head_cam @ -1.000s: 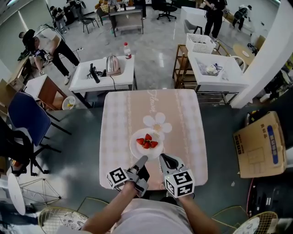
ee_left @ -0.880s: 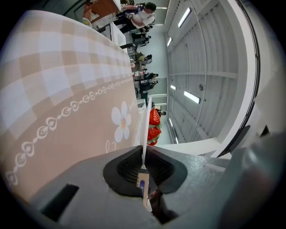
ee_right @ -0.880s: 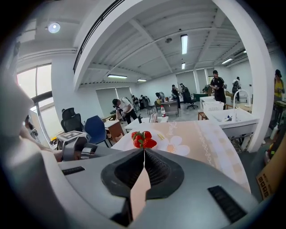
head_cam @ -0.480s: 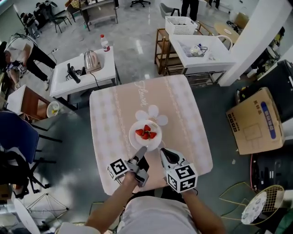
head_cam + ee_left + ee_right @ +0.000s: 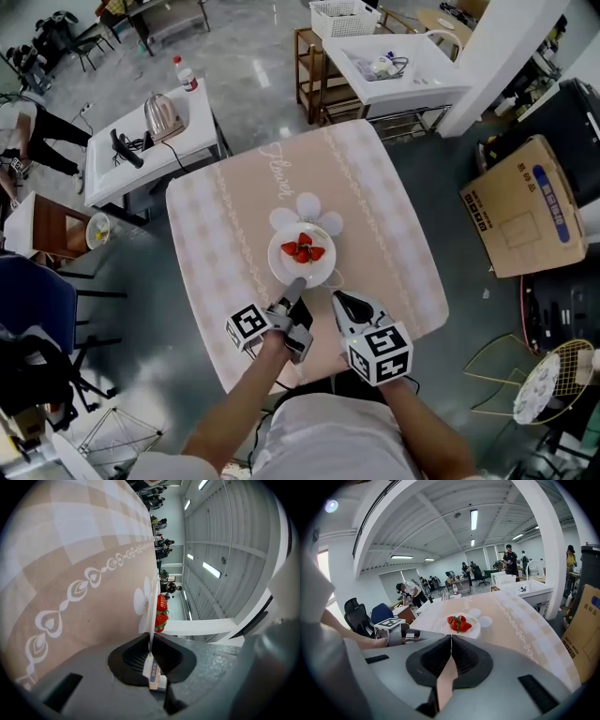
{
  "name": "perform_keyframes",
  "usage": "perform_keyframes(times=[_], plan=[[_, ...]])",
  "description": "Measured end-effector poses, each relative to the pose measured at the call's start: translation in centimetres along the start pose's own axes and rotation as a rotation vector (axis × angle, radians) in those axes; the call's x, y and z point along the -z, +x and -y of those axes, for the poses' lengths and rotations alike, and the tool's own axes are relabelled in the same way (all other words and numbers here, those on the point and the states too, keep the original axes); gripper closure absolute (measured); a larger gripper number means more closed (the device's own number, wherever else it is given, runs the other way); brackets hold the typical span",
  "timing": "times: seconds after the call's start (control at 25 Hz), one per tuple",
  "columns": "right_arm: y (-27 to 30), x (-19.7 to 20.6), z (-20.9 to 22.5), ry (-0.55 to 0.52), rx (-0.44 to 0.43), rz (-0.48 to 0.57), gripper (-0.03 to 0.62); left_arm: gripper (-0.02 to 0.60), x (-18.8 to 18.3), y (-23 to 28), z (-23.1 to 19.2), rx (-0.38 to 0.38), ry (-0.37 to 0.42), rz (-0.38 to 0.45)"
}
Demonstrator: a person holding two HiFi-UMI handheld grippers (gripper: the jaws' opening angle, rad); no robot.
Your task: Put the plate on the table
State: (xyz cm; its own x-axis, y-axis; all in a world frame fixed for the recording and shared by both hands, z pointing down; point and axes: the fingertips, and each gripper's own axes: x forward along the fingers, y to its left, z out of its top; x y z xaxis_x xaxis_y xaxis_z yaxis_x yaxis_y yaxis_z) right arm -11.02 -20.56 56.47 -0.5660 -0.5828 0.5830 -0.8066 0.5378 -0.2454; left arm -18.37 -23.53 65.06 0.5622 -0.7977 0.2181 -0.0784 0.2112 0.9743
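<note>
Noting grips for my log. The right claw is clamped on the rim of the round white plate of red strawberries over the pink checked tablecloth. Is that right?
Wrong claw. The left claw is clamped on the rim of the round white plate of red strawberries over the pink checked tablecloth; the left gripper view shows it.

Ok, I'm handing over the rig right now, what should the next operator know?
Left gripper: shut on the rim of the plate.
Right gripper: shut, empty, close to the plate's near edge.
Plate holds strawberries and is over the middle of the table; whether it rests there is unclear.
Done: plate brought to the table.
Left: make sure it sits flat, release it, withdraw.
</note>
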Motion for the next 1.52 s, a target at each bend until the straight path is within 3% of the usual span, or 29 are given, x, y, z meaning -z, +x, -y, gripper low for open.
perform_keyframes(times=[0.56,0.72,1.24,1.52], plan=[[-0.2,2.0,-0.4,0.016,-0.002,-0.043,0.589,0.554,-0.4,0.7,-1.1,-0.049,0.005,0.013],[-0.3,2.4,-0.7,0.010,-0.009,-0.056,0.589,0.473,-0.7,0.5,-1.1,-0.075,0.022,0.017],[-0.5,1.9,-1.2,-0.003,-0.018,-0.050,0.589,0.402,0.1,0.0,-1.4,-0.332,0.350,-0.146],[-1.0,1.1,-1.1,-0.006,-0.008,-0.031,0.589,0.399,0.5,-1.0,-1.8,-0.408,0.445,-0.200]])
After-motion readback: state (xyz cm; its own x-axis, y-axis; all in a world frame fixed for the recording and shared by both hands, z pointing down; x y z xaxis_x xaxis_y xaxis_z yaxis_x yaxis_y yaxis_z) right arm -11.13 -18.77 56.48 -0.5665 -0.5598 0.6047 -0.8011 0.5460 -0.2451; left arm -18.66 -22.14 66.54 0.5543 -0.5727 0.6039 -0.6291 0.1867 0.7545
